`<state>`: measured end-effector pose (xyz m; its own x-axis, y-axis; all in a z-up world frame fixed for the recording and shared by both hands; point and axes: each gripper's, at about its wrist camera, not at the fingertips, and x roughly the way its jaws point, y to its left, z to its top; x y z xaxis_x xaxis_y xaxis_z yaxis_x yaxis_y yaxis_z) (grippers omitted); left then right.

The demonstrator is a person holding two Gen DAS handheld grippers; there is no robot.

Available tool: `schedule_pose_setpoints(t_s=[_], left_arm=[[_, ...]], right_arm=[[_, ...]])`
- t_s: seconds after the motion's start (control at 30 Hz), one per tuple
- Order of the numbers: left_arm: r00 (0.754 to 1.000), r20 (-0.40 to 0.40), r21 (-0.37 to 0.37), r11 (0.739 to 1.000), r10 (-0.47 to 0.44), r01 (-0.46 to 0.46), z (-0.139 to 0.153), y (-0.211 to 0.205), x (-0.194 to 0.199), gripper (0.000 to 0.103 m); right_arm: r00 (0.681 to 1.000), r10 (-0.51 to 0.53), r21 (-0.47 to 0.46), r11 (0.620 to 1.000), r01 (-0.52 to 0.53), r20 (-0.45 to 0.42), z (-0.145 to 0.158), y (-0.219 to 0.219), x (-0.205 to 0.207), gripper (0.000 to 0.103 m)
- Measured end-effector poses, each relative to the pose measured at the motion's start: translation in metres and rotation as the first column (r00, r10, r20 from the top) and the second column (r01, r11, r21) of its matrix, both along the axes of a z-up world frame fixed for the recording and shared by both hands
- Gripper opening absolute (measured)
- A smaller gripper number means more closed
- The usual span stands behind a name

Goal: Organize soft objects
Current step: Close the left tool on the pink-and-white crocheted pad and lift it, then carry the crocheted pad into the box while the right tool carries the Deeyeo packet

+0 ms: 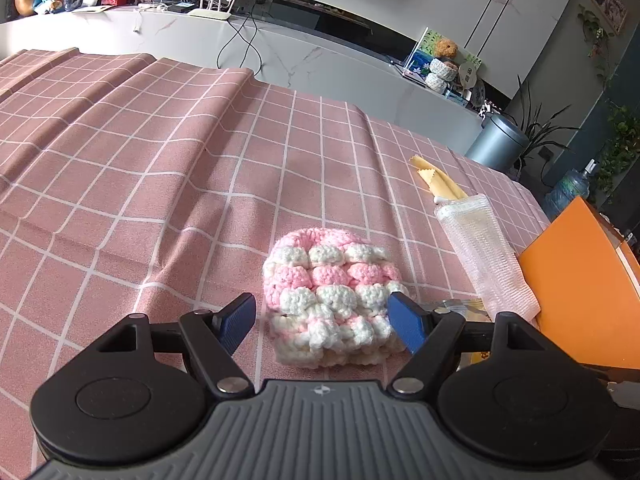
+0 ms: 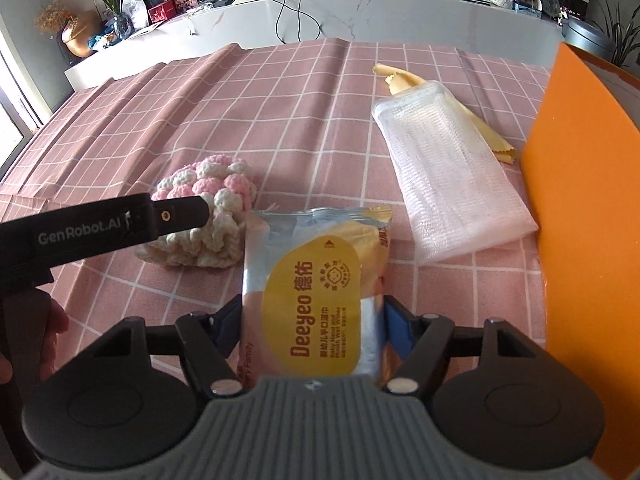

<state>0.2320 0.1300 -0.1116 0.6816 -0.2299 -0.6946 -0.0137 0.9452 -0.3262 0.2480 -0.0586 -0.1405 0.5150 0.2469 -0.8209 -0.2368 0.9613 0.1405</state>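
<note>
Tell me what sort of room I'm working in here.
Most likely a home living room: a marble-look media counter carrying a Wi-Fi router, potted plants by the wall, and a pink checked tablecloth on the work table.

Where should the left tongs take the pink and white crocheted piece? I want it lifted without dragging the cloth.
Grip the crocheted piece across its near edge, coming down from above and the near side. It lies flat on the checked tablecloth, already between the open left tongs, and its thick, bumpy yarn should give the pads purchase.
</note>
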Motion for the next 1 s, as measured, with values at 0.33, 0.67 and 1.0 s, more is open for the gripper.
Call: schedule_pose_setpoints(t_s=[0.33,0.67,1.0], left_arm=[[0.995,0.082,0.061,0.997,-0.056,0.051,0.003,-0.012,-0.007,0.053],[0.992,0.122,0.085,0.996,-0.040,0.030,0.017,-0.009,-0.028,0.030],[0.987,0.145,0.092,0.994,-0.063,0.050,0.043,-0.015,-0.069,0.030]], right_arm=[[0.999,0.002,-0.027,1.000,-0.001,0.049,0.001,0.000,-0.006,0.055],[0.998,0.020,-0.007,1.000,-0.020,0.065,0.008,-0.003,-0.024,0.049],[0.986,0.051,-0.041,0.998,-0.046,0.159,0.038,-0.015,-0.067,0.049]])
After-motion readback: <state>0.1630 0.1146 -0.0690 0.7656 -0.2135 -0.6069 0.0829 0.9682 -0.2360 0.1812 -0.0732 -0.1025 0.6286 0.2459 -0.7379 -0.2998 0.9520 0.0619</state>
